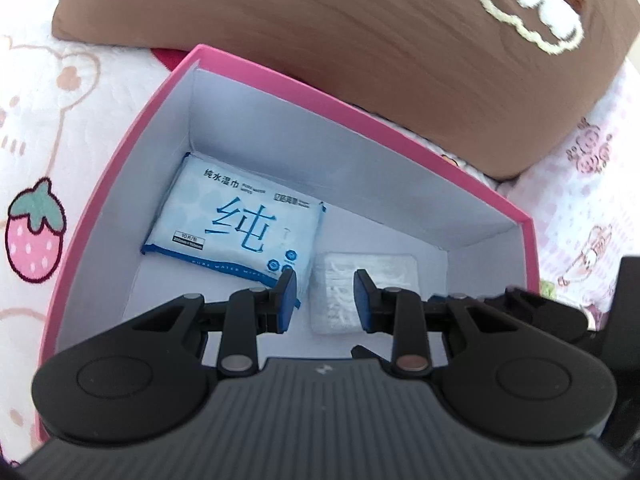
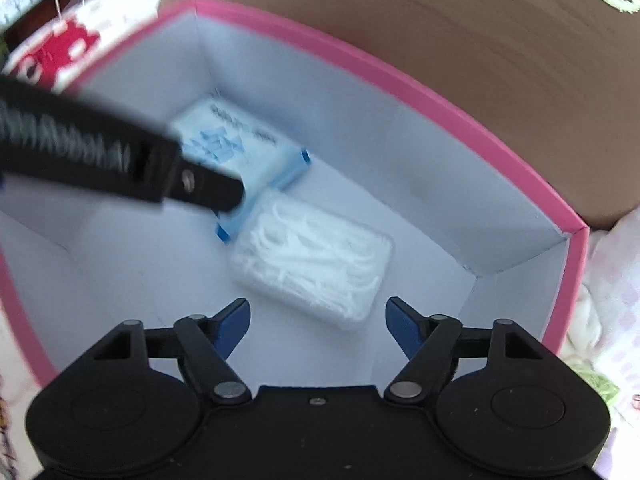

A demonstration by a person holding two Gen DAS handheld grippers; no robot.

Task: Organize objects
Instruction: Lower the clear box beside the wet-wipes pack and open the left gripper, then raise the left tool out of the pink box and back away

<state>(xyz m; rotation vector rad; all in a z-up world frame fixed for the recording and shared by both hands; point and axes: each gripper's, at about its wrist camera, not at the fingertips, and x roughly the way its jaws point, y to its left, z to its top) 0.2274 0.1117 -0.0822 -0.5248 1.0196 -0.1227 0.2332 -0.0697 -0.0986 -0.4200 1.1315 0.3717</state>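
Nearest us, our left gripper [image 1: 326, 300] hangs over the box, fingers set narrow with a gap between the blue pads; nothing is pinched between them. Our right gripper [image 2: 318, 326] also points down into the box, fingers moderately wide, nothing between the pads.

Just past the right fingertips lies the clear case of white floss picks [image 2: 312, 264], flat on the box floor and free of both grippers. In the left wrist view the same case [image 1: 362, 294] shows behind the gap between the left pads.

Beside it, touching or nearly so along one edge, the blue-and-white wet wipes pack [image 1: 236, 228] lies flat toward the box's far left corner. In the right wrist view the pack [image 2: 248, 148] is blurred and partly covered by the dark left gripper arm crossing from the left; we cannot tell whether that arm touches it.

Both items sit inside the pink box [image 1: 132, 120], white-lined, lid off.

Beyond the box's far wall lies a brown pillow [image 1: 360, 40] with a fluffy white appliqué. Under everything, a pale cartoon-print bedsheet [image 1: 36, 140] with a strawberry.
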